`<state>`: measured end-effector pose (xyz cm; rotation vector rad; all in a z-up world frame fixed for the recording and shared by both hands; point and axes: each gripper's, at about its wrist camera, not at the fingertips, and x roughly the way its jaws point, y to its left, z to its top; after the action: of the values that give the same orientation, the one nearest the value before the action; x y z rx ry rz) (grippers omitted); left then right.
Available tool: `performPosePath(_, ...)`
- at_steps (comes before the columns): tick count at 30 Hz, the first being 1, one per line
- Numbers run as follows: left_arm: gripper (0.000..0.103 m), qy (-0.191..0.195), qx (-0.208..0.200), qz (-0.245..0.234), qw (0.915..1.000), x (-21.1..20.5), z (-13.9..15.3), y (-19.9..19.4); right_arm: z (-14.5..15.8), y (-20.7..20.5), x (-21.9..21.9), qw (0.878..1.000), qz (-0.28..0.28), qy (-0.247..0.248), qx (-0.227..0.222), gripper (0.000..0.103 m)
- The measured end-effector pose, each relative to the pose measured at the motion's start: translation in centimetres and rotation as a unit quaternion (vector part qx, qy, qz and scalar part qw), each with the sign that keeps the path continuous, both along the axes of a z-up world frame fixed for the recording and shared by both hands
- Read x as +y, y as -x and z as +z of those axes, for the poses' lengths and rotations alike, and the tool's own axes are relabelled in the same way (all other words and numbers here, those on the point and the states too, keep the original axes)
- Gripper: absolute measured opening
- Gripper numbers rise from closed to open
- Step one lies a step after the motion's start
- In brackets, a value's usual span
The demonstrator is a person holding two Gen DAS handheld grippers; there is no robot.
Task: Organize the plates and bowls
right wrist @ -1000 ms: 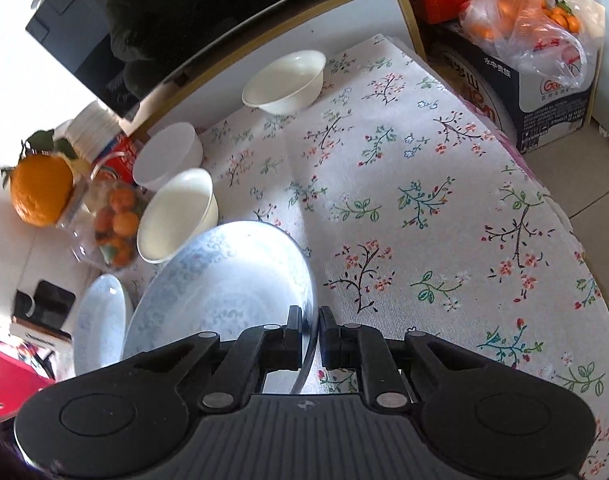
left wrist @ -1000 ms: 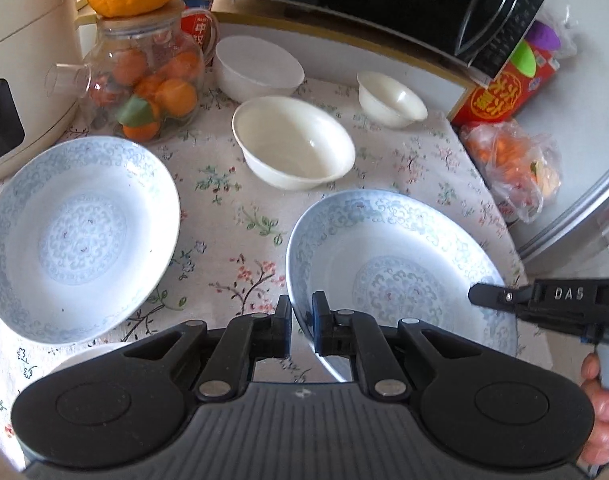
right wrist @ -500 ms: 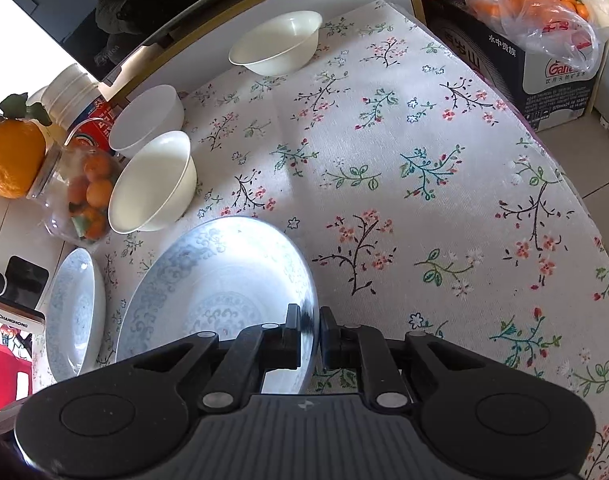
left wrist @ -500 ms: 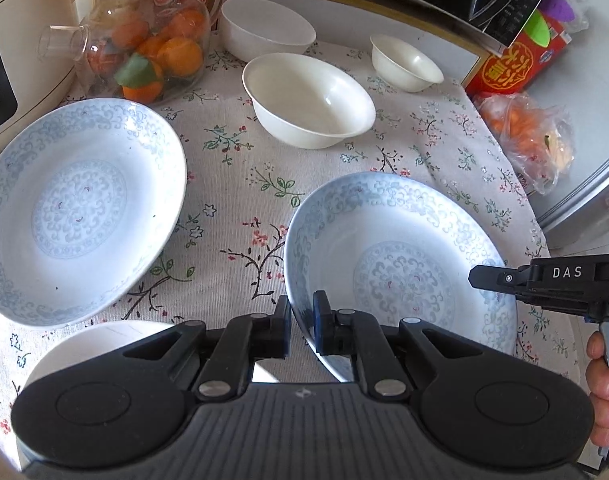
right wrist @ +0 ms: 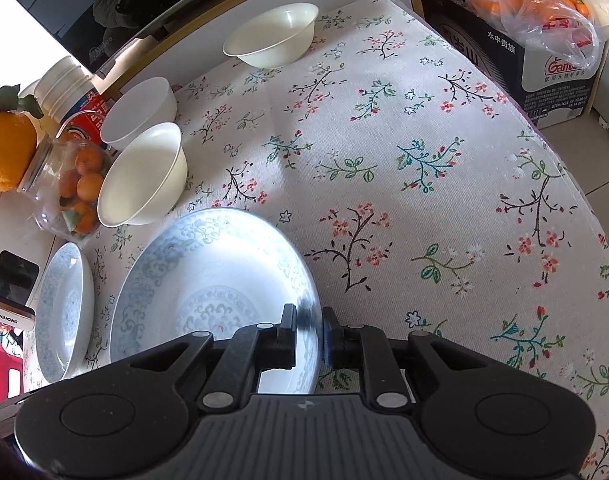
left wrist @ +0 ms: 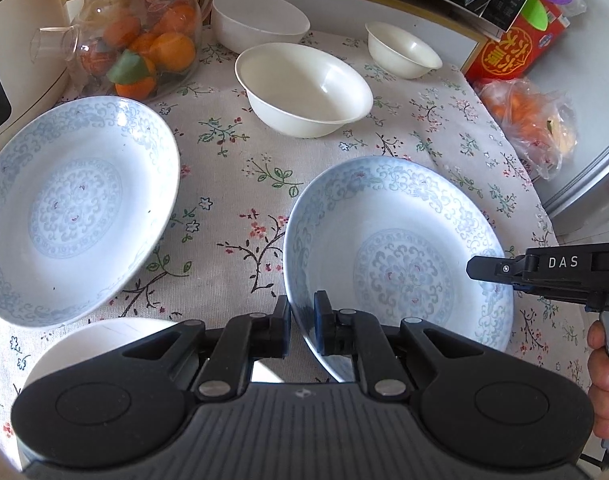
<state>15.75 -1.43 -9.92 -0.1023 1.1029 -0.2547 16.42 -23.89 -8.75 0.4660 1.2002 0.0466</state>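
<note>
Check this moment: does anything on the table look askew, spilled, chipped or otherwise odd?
Nothing is spilled or visibly damaged. One oddity: the left blue-patterned plate sits tilted, its near edge apparently propped on a white dish partly hidden below. The held blue-patterned plate is gripped at opposite rims by the left gripper and right gripper.

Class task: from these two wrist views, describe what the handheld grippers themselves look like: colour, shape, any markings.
Both the left gripper and the right gripper are matte black, with two rounded lobes, a ribbed grey centre panel, silver pivot pins and linked finger arms. The pads look bluish. Seen side-on, the right gripper carries white "DAS" lettering and a grey handle. No sleeves visible.
</note>
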Motion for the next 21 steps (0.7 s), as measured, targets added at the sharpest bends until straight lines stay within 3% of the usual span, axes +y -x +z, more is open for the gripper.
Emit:
performPosePath(3, 0.012, -0.004, -0.001, -0.011, 0.9999, -0.2, 0.0, 0.0, 0.0, 0.0, 0.1, 1.0, 0.009, 0.003, -0.001, 0.015)
performPosePath(6, 0.023, -0.005, 0.001, -0.009, 1.0, -0.1, 0.1, 0.1, 0.0, 0.0, 0.2, 1.0, 0.014, 0.01, 0.0, 0.016)
performPosePath(9, 0.028, -0.001, 0.0, -0.006, 1.0, 0.2, 0.4, 0.2, 0.2, 0.1, 0.0, 1.0, 0.013, 0.015, 0.0, 0.021)
performPosePath(11, 0.04, 0.006, -0.002, 0.0, 1.0, 0.6, 0.8, 0.5, 0.4, 0.2, -0.3, 1.0, 0.01, 0.018, -0.001, 0.032)
performPosePath(12, 0.046, 0.008, -0.005, 0.001, 1.0, 0.8, 1.1, 0.6, 0.5, 0.3, -0.4, 1.0, 0.009, 0.018, -0.002, 0.033)
performPosePath(15, 0.052, 0.008, -0.017, -0.002, 0.9998, 1.2, 2.0, 1.2, 0.9, 0.6, -0.6, 1.0, 0.009, 0.019, -0.003, 0.04)
performPosePath(18, 0.068, 0.008, -0.039, -0.006, 0.9992, 1.5, 3.1, 2.0, 1.5, 0.9, -0.8, 1.0, 0.007, 0.018, -0.005, 0.048)
performPosePath(21, 0.078, 0.005, -0.064, -0.015, 0.9979, 1.9, 4.5, 2.9, 2.4, 1.2, -0.7, 1.0, 0.006, 0.015, -0.014, 0.066)
